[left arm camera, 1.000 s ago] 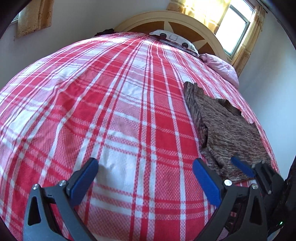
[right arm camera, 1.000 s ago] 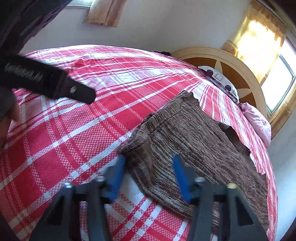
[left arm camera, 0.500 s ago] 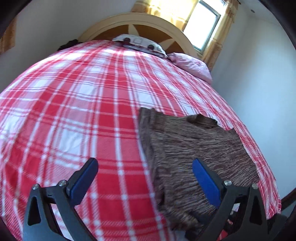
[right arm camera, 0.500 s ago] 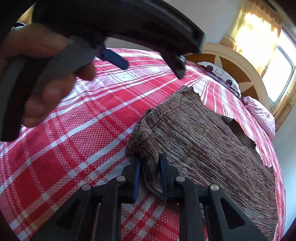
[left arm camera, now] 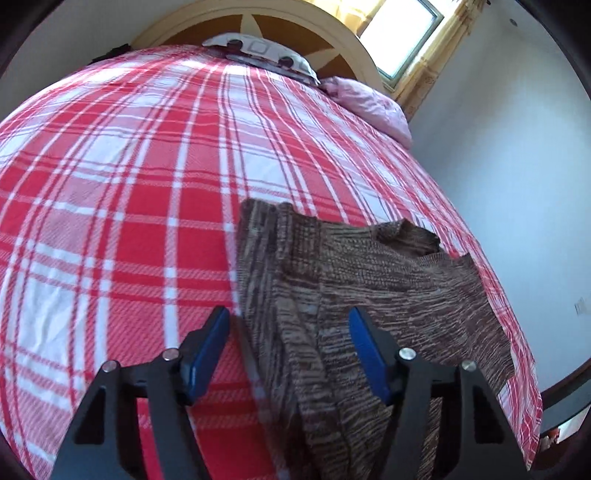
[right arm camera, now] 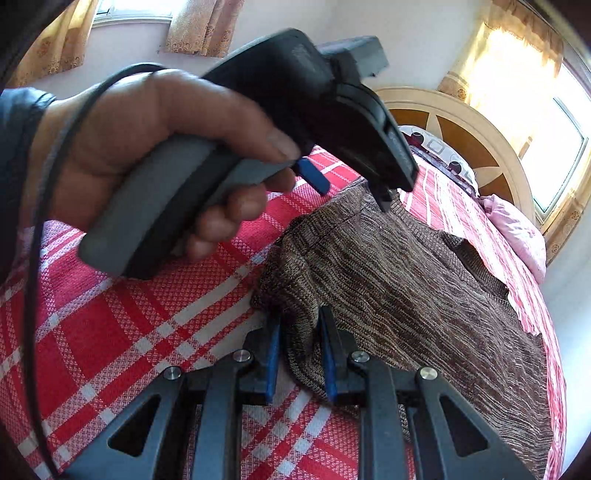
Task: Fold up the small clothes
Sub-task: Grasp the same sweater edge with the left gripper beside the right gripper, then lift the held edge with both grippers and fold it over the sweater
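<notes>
A brown marled knit sweater [right arm camera: 424,295] lies spread near the right edge of the bed, on a red-and-white plaid bedspread [left arm camera: 129,221]; its neckline points toward the headboard [left arm camera: 266,22], where a patterned pillow [left arm camera: 262,50] and a pink pillow [left arm camera: 373,105] sit; its left side is doubled over on itself in a thick fold along the length of the garment.

The right gripper [right arm camera: 300,354] has its blue pads pressed together on a bunched corner of the knit at the hem end nearest the foot of the bed; the cloth puckers up between them. The left gripper [left arm camera: 288,354], carried in the person's hand [right arm camera: 155,147], straddles the folded ridge further along; its jaws are closing with the knit between them, and the pads do not appear to press on it yet.

The sweater looks soft, limp and fairly light, with a loose, stretchy weave; it will probably sag and stretch between two grip points rather than hold a line; the textured yarn should give the pads good friction, so slipping seems a small risk. The sensible places to hold are the thick doubled edge and the hem corners, where several layers bunch; a pinch on a single layer would likely drag only the top ply and undo the fold.
</notes>
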A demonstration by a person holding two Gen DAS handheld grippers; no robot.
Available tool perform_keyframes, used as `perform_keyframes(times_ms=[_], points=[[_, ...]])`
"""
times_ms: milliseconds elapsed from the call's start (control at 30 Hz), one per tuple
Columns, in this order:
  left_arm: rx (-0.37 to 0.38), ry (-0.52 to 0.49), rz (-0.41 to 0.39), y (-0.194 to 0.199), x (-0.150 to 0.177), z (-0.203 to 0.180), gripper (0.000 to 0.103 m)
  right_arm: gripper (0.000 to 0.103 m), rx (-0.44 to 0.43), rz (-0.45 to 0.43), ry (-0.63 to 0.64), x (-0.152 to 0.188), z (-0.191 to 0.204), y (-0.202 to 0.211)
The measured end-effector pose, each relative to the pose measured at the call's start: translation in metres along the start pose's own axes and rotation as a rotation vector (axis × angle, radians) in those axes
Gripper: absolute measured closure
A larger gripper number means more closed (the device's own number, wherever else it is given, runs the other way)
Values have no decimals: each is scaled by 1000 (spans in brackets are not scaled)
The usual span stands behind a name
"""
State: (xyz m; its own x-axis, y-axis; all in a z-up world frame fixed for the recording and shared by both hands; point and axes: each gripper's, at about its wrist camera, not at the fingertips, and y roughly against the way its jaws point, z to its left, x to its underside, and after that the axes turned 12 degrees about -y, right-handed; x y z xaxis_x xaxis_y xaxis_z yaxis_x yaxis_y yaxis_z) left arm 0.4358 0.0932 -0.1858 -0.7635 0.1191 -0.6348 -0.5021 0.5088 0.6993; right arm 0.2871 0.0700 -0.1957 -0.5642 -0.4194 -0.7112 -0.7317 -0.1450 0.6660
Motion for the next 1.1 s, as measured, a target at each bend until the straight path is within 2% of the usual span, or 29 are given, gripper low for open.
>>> perform_keyframes(times_ms=[67, 133, 200, 233, 333, 500, 667, 933, 1100], points=[[-3, -12, 11, -5, -3, -6, 36, 84, 1, -1, 1, 0, 0, 0], [9, -28, 19, -8, -5, -9, 45, 86, -4, 0, 1, 0, 1, 1], [1, -36, 23, -10, -4, -10, 80, 89, -11, 0, -2, 0, 0, 1], [40, -11, 23, -10, -5, -6, 84, 90, -13, -1, -5, 0, 0, 2], [61, 17, 9, -6, -5, 0, 87, 94, -35, -1, -29, -2, -6, 3], [93, 68, -17, 5, -5, -2, 88, 95, -95, -26, -98, -7, -25, 16], [140, 96, -63, 16, -13, -13, 88, 95, -105, -67, -136, -8, -43, 33], [180, 86, -127, 26, -30, -48, 88, 95, -145, -129, -274, -5, -87, 61], [213, 53, -152, 26, -49, -82, 88, 95, -158, -173, -346, 0, -116, 80]])
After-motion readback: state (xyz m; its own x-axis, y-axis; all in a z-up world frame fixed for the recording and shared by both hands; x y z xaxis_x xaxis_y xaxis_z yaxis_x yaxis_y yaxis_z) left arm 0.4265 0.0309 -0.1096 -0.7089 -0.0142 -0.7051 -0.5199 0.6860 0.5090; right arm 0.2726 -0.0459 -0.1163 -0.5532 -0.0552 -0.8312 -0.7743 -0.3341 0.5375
